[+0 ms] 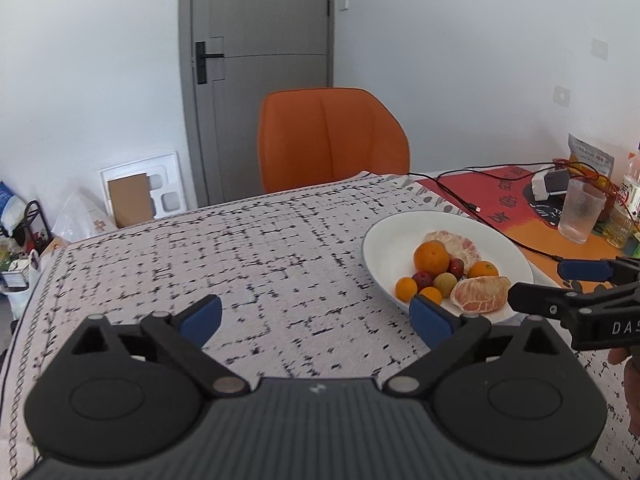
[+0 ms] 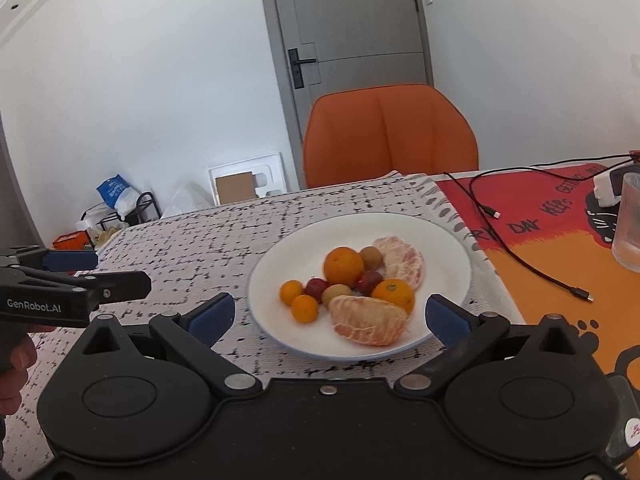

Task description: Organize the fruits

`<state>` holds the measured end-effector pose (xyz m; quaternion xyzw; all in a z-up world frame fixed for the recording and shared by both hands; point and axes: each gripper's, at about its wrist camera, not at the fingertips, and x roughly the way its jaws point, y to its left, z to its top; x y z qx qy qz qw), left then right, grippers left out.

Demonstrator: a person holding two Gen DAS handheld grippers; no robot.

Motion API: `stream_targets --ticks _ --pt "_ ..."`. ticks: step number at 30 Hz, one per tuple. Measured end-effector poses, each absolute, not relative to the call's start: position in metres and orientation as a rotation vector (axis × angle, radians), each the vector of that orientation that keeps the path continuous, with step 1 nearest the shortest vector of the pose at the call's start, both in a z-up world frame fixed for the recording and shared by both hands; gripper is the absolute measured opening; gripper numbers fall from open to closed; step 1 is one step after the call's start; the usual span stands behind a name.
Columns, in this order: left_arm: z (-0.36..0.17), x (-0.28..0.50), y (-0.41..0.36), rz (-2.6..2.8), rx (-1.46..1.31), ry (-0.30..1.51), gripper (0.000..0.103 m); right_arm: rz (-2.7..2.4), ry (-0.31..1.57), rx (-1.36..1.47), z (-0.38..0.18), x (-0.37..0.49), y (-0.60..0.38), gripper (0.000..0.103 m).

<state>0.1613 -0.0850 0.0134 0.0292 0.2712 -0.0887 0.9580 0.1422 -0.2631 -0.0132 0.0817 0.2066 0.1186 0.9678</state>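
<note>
A white plate [image 2: 436,236] on the patterned tablecloth holds several fruits: a large orange [image 2: 343,266], a smaller orange [image 2: 394,294], two small kumquats [image 2: 298,300], two peeled pomelo pieces [image 2: 368,320], red and green small fruits. My right gripper [image 2: 328,316] is open and empty, just in front of the plate's near rim. My left gripper [image 1: 316,316] is open and empty over bare cloth, left of the plate [image 1: 384,240]. The left wrist view shows the same fruit pile [image 1: 452,272] and the right gripper [image 1: 540,286] beside the plate.
An orange chair [image 2: 390,132] stands behind the table. To the right lie a red-orange mat [image 2: 560,232], a black cable [image 2: 520,256], a ribbed glass [image 2: 630,224], a white charger, a bottle [image 1: 630,208] and a snack bag. Boxes and bags stand on the floor at the left wall.
</note>
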Motion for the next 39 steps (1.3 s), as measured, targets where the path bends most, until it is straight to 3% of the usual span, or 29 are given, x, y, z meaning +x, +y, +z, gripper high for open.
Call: stream_targets --ticks 39 --pt "0.039 0.024 -0.016 0.035 -0.032 0.485 0.103 0.396 0.339 0.112 0.011 0.059 -0.211 0.103"
